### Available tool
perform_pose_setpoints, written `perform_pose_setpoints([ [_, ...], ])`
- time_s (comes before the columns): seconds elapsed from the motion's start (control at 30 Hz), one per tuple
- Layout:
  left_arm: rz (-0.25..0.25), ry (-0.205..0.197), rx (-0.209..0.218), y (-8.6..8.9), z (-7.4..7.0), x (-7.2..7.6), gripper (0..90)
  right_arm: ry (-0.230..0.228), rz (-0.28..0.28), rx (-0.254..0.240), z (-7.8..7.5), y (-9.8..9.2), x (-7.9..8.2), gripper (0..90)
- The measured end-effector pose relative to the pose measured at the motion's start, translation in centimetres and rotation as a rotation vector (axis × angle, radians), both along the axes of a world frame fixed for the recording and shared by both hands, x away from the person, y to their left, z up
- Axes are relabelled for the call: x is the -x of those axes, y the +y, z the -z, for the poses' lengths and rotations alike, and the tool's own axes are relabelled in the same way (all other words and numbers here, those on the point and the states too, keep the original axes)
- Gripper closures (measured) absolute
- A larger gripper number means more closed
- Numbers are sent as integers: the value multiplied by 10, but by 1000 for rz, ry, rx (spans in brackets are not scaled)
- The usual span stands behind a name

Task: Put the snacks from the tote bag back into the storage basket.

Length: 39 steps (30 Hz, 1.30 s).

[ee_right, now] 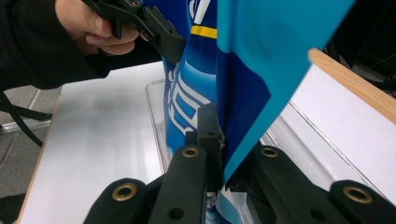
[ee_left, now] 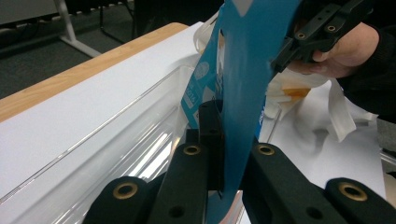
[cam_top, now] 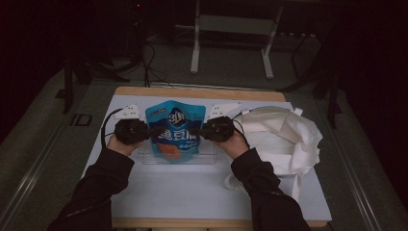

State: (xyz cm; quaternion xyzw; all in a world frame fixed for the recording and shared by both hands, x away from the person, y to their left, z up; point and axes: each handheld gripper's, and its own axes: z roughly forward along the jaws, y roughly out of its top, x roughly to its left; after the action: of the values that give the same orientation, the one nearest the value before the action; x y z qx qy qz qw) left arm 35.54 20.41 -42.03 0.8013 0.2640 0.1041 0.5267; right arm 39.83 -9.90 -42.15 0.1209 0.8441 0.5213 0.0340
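A blue snack pouch point(cam_top: 174, 130) with white lettering stands upright over a clear plastic tray point(cam_top: 208, 157) at the middle of the table. My left gripper point(cam_top: 151, 131) is shut on the pouch's left edge, and my right gripper point(cam_top: 196, 131) is shut on its right edge. In the left gripper view the black jaws point(ee_left: 223, 140) pinch the thin blue film point(ee_left: 247, 60), with the other gripper point(ee_left: 303, 39) clamped farther up. The right gripper view has its jaws point(ee_right: 223, 144) closed on the pouch's side seam point(ee_right: 243, 93), and the left gripper point(ee_right: 154, 28) grips the far edge.
A crumpled white cloth bag point(cam_top: 284, 137) lies to the right of the tray. A white sheet point(cam_top: 192, 192) covers the wooden table point(cam_top: 202, 92). The tray's clear walls point(ee_left: 116, 140) run below the pouch. A metal stand point(cam_top: 231, 29) is on the floor beyond.
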Motion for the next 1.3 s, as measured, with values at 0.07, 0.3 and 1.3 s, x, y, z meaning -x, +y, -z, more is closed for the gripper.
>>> perform_pose_setpoints([
  [0.07,-5,-5,-6,-1,0,1,891,-2,1,-1,0,0,-1,867],
  [0.3,-20,-7,-9,-1,-2,3,847,-48,19,47,-4,3,2,759],
  [1.3,-84,-13,26,10,3,30,16,-90,117,8,-16,-22,6,134],
])
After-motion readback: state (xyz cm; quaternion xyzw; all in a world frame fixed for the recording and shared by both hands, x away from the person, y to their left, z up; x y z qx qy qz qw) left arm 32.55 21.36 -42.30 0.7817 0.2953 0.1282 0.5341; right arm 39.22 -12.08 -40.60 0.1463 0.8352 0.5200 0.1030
